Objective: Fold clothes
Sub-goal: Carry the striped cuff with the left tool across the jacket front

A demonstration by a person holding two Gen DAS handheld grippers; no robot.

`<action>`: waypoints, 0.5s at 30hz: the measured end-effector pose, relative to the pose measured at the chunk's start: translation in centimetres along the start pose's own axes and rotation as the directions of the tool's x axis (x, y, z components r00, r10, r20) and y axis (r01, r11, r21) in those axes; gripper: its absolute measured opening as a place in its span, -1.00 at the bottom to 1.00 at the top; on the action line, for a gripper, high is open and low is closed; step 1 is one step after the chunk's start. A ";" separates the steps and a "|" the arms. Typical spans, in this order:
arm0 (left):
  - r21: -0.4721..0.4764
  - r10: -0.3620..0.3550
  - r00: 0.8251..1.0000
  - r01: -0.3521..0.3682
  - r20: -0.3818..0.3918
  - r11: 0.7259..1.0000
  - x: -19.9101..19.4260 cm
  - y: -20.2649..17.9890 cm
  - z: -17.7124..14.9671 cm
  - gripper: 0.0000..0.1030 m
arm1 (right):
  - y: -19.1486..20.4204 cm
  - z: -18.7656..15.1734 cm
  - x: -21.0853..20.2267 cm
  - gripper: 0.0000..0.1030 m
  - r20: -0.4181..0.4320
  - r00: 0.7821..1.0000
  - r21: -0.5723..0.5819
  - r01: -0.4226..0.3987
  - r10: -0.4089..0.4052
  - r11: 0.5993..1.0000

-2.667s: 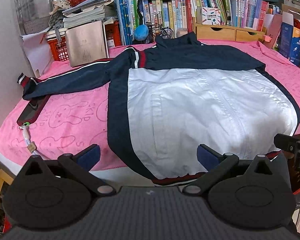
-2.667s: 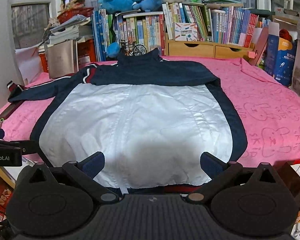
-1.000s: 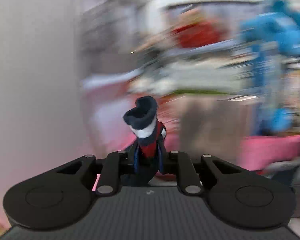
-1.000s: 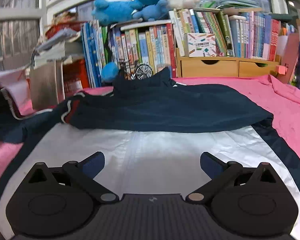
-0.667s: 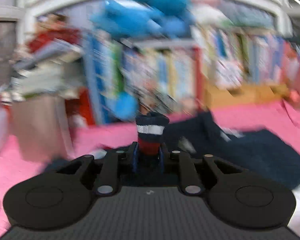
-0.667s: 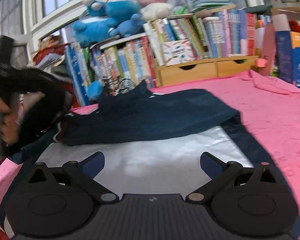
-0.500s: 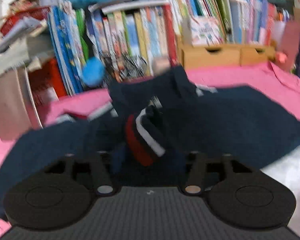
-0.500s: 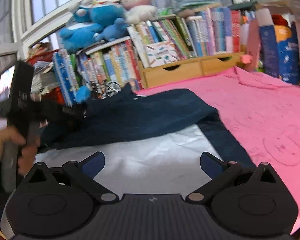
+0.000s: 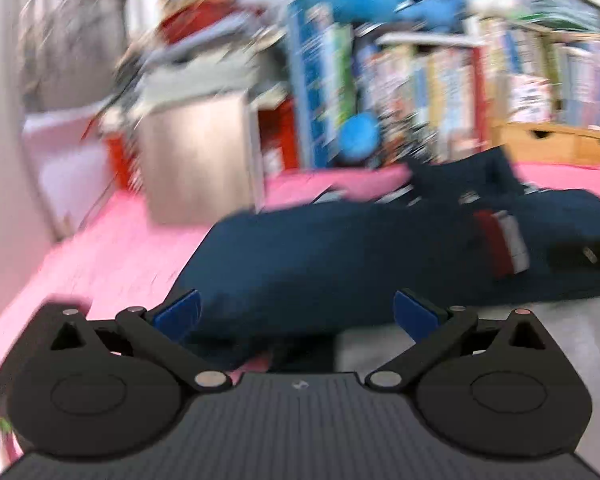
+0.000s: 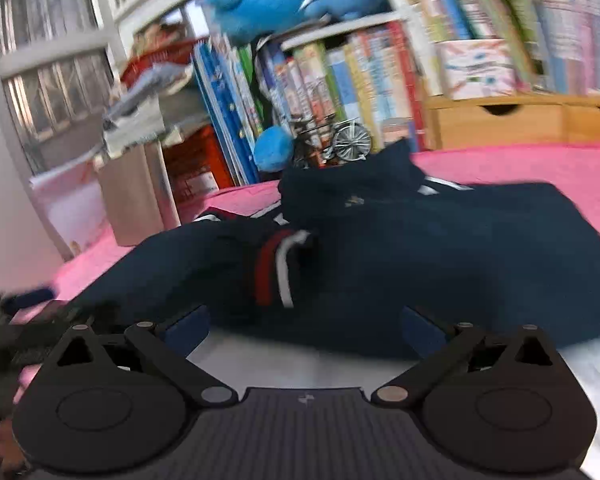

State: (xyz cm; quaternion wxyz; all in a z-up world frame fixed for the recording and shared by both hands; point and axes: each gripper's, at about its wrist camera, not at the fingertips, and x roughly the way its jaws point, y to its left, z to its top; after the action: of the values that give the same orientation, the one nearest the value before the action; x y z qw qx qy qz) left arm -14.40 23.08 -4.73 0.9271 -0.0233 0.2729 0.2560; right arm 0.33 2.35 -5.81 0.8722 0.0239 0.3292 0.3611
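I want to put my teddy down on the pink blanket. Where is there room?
There is bare pink blanket to the left of the dark blue jacket, in front of the brown board. More shows at the far right, between the jacket and the wooden drawers. The middle is covered by the jacket, and along the back the books and toys are crowded.

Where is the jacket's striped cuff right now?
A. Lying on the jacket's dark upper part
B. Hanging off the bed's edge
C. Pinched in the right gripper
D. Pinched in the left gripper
A: the striped cuff lies loose on the jacket, clear of both open grippers.
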 end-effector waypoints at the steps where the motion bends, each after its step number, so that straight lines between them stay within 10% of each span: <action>1: -0.019 0.007 1.000 -0.008 -0.009 1.000 0.3 0.5 -0.5 1.00 | 0.6 0.6 1.7 1.00 -0.017 1.000 -0.006 0.014 -0.014 1.000; 4: -0.073 0.013 0.998 -0.017 -0.057 0.997 1.4 1.6 -1.9 1.00 | 1.1 1.2 6.2 0.99 -0.067 0.997 0.028 0.045 -0.043 0.999; 5: -0.087 0.008 0.997 -0.015 -0.077 0.996 1.7 1.9 -2.3 1.00 | 1.4 1.3 7.0 0.76 -0.054 0.997 0.025 0.058 -0.056 0.998; 6: -0.102 0.000 0.995 -0.010 -0.100 0.995 2.1 2.2 -2.6 0.99 | 1.7 1.5 6.9 -0.08 -0.041 0.998 0.020 0.051 -0.050 0.999; 9: -0.167 -0.049 0.994 0.032 -0.096 0.985 1.4 3.5 -2.7 0.98 | 2.2 2.4 5.9 -0.72 -0.052 0.998 0.033 -0.022 0.023 0.999; 15: -0.149 -0.032 0.999 0.030 -0.009 0.988 -0.3 4.0 -1.5 1.00 | 0.0 6.3 0.0 -0.71 0.132 0.986 -0.007 0.103 -0.101 0.995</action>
State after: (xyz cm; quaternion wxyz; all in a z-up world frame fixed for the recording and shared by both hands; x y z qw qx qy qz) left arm -17.36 26.12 -5.48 0.9250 -0.0981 0.2580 0.2612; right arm 4.05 3.61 -0.85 0.9095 0.0246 0.2691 0.3159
